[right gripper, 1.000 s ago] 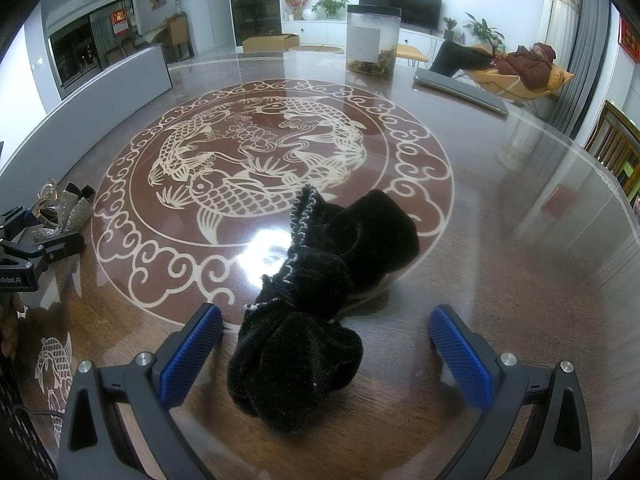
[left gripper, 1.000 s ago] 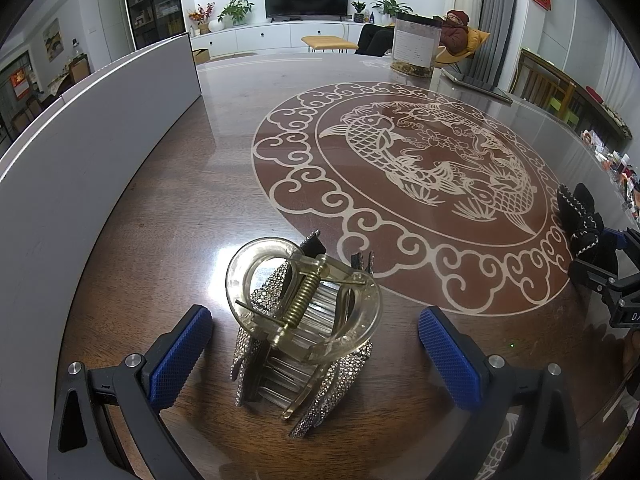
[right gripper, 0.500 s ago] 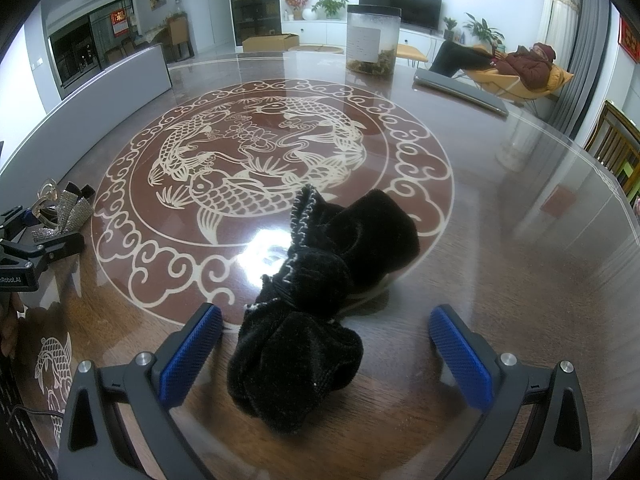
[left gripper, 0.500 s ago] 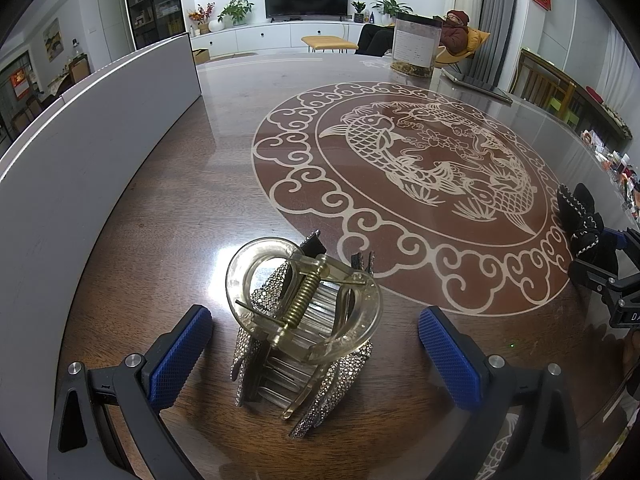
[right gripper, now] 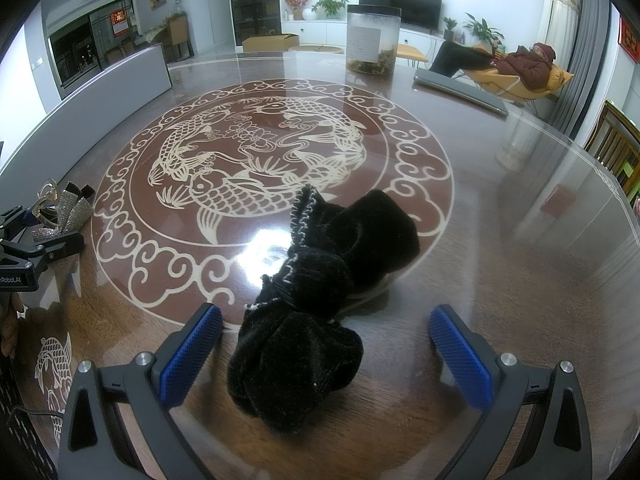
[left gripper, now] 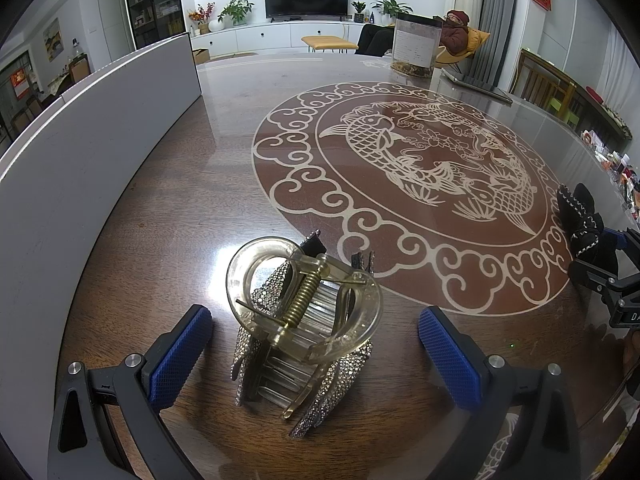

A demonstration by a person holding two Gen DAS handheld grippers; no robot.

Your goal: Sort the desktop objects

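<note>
A: Where's your left claw [left gripper: 315, 354] rn?
B: You've got it spread wide, low over the bench [left gripper: 172, 208]. The hair clip [left gripper: 304, 330], clear plastic w/ rhinestone wings, stands on the bench between the blue pads [left gripper: 180, 356]. Pads aren't touching it, gap on both sides.
A: And your right claw [right gripper: 326, 354]?
B: Wide open too. The black velvet bow [right gripper: 320, 292] lies on the bench between its pads [right gripper: 460, 356], near end sitting right in the gap, no contact on either side. Far end reaches onto the fish medallion [right gripper: 256, 168].
A: The two things close together?
B: No, well apart. From your right cam the clip shows far left at the medallion's edge, w/ the left claw beside it. From your left cam the bow's at far right.
A: Anything else on the bench?
B: Clear jar [right gripper: 373, 40] at the far side, w/ a flat grey slab [right gripper: 460, 92] near it.
</note>
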